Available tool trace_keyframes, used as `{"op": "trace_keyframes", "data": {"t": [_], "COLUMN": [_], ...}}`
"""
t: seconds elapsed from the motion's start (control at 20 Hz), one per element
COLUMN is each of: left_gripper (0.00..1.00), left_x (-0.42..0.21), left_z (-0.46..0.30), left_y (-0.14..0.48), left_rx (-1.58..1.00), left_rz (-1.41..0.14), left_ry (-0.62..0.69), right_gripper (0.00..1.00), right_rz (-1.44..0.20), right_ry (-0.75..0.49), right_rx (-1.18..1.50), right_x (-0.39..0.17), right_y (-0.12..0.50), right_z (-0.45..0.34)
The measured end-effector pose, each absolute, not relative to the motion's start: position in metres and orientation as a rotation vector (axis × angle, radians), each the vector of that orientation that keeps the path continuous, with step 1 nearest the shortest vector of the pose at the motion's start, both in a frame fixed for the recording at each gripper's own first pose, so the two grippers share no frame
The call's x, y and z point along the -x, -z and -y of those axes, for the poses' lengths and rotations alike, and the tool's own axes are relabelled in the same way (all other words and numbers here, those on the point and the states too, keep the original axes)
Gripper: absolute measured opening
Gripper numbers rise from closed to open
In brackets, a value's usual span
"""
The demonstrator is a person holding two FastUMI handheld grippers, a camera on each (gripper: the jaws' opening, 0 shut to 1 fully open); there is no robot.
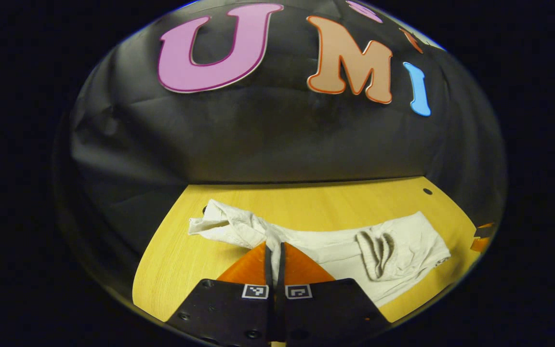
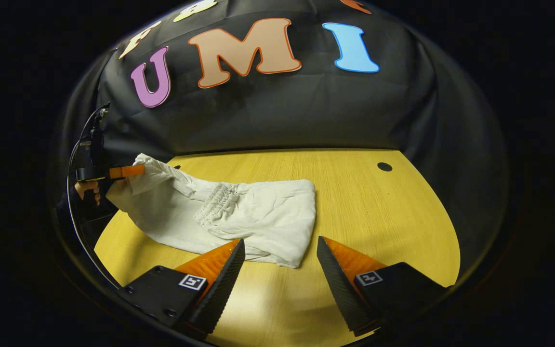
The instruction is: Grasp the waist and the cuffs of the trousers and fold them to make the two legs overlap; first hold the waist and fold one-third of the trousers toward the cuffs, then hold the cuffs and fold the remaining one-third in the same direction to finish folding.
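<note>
White trousers (image 1: 335, 250) lie across the yellow wooden table (image 1: 316, 202). Their gathered elastic waist (image 1: 377, 248) is folded over onto the legs. My left gripper (image 1: 275, 246) is shut on the cloth at the leg end, and bunched fabric spreads to its left. In the right gripper view, the left gripper (image 2: 125, 171) holds that end of the trousers (image 2: 263, 217) raised off the table (image 2: 378, 217), with a hand (image 2: 87, 189) behind it. My right gripper (image 2: 281, 240) stands open at the near folded edge, a finger on either side, not touching the cloth.
A small dark hole (image 2: 384, 166) marks the table's far right part, also seen as the hole (image 1: 427, 191) in the left gripper view. The black cloth wall stands right behind the table's far edge. Bare wood lies to the right of the trousers.
</note>
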State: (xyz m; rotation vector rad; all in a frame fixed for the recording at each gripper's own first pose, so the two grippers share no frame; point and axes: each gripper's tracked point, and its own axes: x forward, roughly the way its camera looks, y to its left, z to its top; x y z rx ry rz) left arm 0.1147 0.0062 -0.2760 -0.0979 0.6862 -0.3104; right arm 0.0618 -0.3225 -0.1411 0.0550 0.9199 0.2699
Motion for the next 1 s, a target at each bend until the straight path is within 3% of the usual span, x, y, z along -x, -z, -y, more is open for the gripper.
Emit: {"op": "trace_keyframes", "data": {"t": [0.05, 0.1, 0.15, 0.2, 0.3, 0.35, 0.6, 0.65, 0.7, 1.0], "left_gripper": [0.0, 0.0, 0.0, 0.0, 0.0, 0.0, 0.0, 0.0, 0.0, 0.0], "left_x": [-0.116, -0.118, -0.119, -0.121, -0.124, -0.124, -0.124, -0.123, -0.122, -0.109], "left_z": [0.006, 0.018, 0.033, 0.047, 0.073, 0.085, 0.153, 0.166, 0.178, 0.244], "left_y": [0.268, 0.259, 0.251, 0.245, 0.23, 0.225, 0.205, 0.204, 0.202, 0.199], "left_rx": [0.099, 0.098, 0.097, 0.096, 0.093, 0.093, 0.089, 0.09, 0.089, 0.093], "left_rz": [-0.68, -0.669, -0.658, -0.647, -0.633, -0.626, -0.607, -0.604, -0.603, -0.612], "left_ry": [0.323, 0.338, 0.354, 0.37, 0.401, 0.416, 0.494, 0.508, 0.522, 0.596], "right_gripper": [0.92, 0.96, 0.92, 0.97, 0.92, 0.96, 0.96, 0.92, 0.96, 0.96], "right_rz": [-0.919, -0.919, -0.918, -0.916, -0.913, -0.911, -0.907, -0.906, -0.907, -0.903], "right_ry": [-0.267, -0.264, -0.26, -0.255, -0.245, -0.239, -0.194, -0.184, -0.176, -0.142], "right_rx": [-0.06, -0.067, -0.074, -0.081, -0.092, -0.097, -0.119, -0.124, -0.127, -0.137], "right_x": [-0.06, -0.059, -0.058, -0.057, -0.055, -0.055, -0.049, -0.048, -0.046, -0.04], "right_y": [0.14, 0.139, 0.138, 0.137, 0.136, 0.136, 0.131, 0.129, 0.129, 0.125], "right_z": [0.329, 0.335, 0.34, 0.347, 0.36, 0.367, 0.406, 0.415, 0.421, 0.454]}}
